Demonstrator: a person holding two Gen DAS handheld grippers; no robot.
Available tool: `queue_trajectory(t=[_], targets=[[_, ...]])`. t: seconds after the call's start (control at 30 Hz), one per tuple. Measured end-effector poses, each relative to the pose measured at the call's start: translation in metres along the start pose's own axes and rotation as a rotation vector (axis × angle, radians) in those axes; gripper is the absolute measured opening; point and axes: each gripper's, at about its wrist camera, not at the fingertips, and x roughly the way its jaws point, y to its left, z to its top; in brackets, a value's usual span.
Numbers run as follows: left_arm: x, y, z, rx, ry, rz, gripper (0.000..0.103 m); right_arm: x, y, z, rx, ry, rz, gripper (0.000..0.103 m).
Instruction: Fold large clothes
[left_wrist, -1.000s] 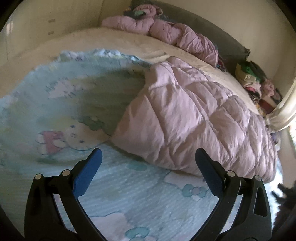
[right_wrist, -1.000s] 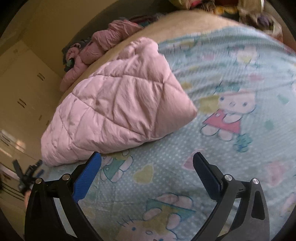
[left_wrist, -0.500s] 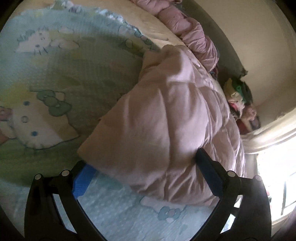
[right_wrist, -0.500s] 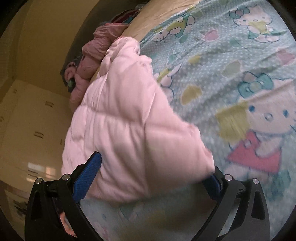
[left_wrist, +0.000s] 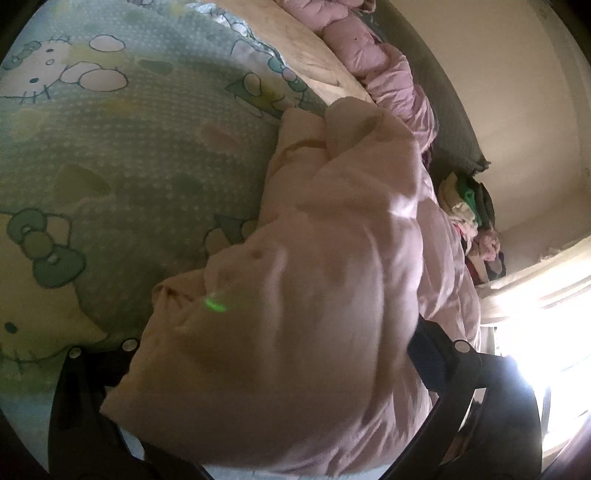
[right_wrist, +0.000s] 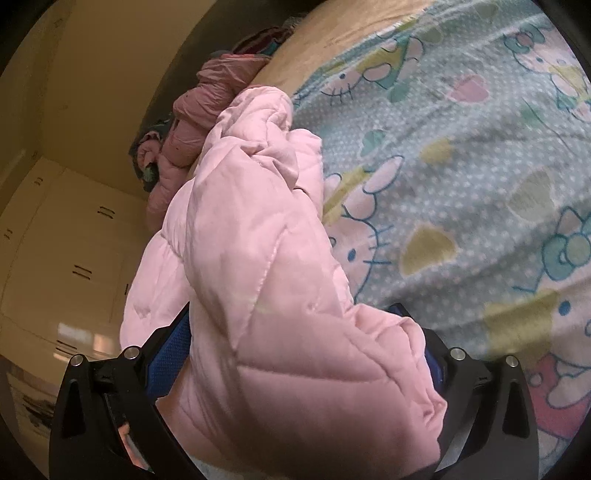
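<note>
No words, labels, brand names or numbers can be read in either view. The only printing is on the bedsheet (right_wrist: 461, 177), which carries cartoon cats, bows and hearts (pictures only, with no lettering among them). The pink quilted coat (right_wrist: 266, 280) shows no tag or logo on its visible surface.

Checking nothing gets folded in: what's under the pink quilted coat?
The pink quilted coat lies on the cartoon-print blanket, which shows all around it. Whatever is directly beneath is covered; both grippers' fingers are partly hidden by its folds.
</note>
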Motion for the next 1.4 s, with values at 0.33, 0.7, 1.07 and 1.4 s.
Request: queue_trajectory(t=[0.33,0.7,1.07,1.4], targets=[[-0.005,-0.02,-0.001,0.065,-0.048,0.021,0.072,-0.002,0.017,-0.012,-0.089,-0.039,-0.043,0.076],[-0.03,-0.072,-0.006,0.281,-0.15,0.087,0.042,-0.014,0.063,-0.019,-0.282,-0.122,-0.117,0.046],[-0.063,-0.098,-0.009,0.348,-0.219,0.061,0.038,-0.049,0.141,-0.032,-0.548,-0.25,-0.08,0.035],[-0.093,-0.097,-0.026,0.368,-0.23,0.056,0.038,-0.082,0.173,-0.057,-0.661,-0.282,-0.06,0.035]])
